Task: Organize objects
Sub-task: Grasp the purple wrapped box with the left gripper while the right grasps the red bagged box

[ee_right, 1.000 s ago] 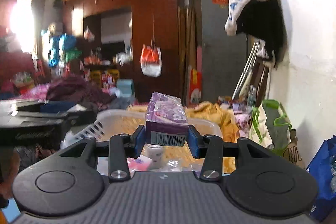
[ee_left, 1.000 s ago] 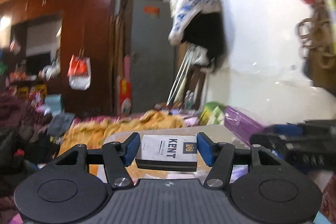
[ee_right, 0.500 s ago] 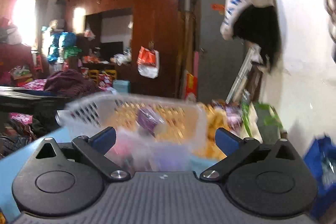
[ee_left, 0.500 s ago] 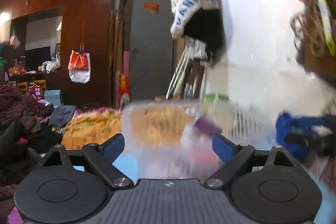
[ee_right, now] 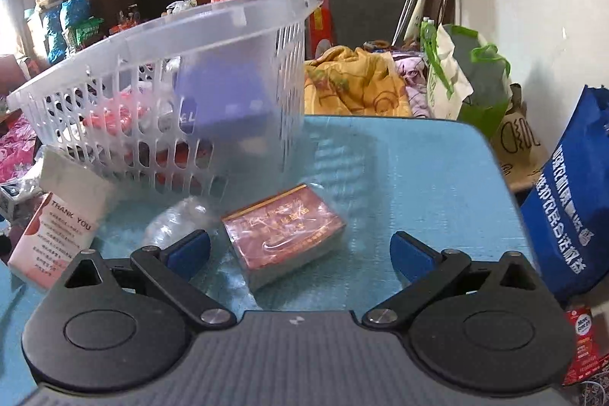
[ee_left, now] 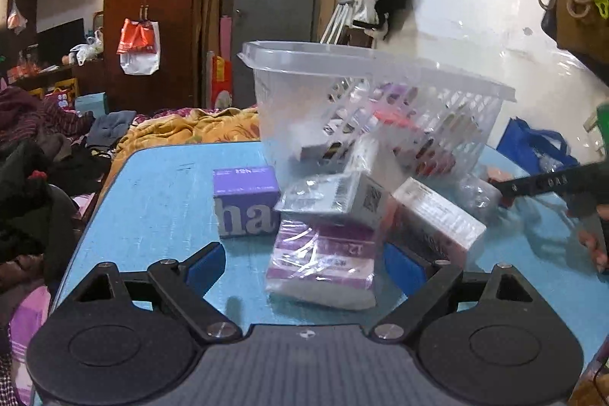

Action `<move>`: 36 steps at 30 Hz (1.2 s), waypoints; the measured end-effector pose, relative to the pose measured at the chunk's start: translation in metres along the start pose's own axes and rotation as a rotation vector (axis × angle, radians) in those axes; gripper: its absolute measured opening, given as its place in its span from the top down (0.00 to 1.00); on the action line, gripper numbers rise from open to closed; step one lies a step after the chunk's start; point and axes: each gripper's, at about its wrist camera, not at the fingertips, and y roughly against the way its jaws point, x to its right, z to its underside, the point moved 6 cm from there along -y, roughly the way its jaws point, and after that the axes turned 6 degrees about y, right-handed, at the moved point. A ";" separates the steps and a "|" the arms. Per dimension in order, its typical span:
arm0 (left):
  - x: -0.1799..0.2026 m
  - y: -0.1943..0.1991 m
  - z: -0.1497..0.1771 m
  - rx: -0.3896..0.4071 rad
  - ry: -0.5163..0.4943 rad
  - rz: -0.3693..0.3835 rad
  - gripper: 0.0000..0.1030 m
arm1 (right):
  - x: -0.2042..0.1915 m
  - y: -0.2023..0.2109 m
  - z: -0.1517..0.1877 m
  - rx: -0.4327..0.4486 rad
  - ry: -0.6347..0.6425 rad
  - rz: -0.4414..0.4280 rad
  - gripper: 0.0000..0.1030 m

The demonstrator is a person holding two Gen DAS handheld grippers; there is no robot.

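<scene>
- The left gripper [ee_left: 300, 263] is hovering low over the blue desk [ee_left: 160, 185], jaws spread wide and holding nothing.
- A purple-striped tissue pack [ee_left: 323, 263] is lying between those jaws, touching neither.
- Behind it, a purple box [ee_left: 245, 200] and a grey carton [ee_left: 335, 198] are sitting against the clear basket [ee_left: 365, 109].
- The right gripper [ee_right: 300, 253] is also gaping open and empty.
- A red packet [ee_right: 285, 231] is resting on the desk between its jaws, just in front of the basket.
</scene>
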 end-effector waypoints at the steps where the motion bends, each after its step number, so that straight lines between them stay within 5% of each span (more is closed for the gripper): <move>1: 0.002 0.000 0.000 -0.001 -0.014 -0.004 0.10 | -0.001 0.002 0.000 0.008 0.002 -0.003 0.02; 8: 0.006 -0.005 0.004 -0.035 -0.047 -0.030 0.10 | -0.017 0.006 0.003 0.022 0.077 0.018 0.31; 11: 0.004 -0.007 0.005 -0.047 -0.032 -0.029 0.11 | -0.014 0.006 0.003 0.030 0.071 0.020 0.32; 15: 0.005 -0.006 0.006 -0.038 -0.047 -0.037 0.33 | -0.013 0.008 0.002 0.042 0.066 0.025 0.32; 23: 0.014 0.007 0.006 0.042 -0.108 -0.041 0.33 | -0.007 0.012 -0.001 0.077 0.034 0.008 0.32; 29: 0.002 0.028 0.002 0.199 -0.026 -0.019 0.33 | -0.007 0.020 -0.001 0.120 0.013 -0.006 0.32; 36: -0.002 0.033 -0.003 0.251 0.018 0.008 0.33 | -0.018 0.034 0.003 0.165 0.027 -0.023 0.32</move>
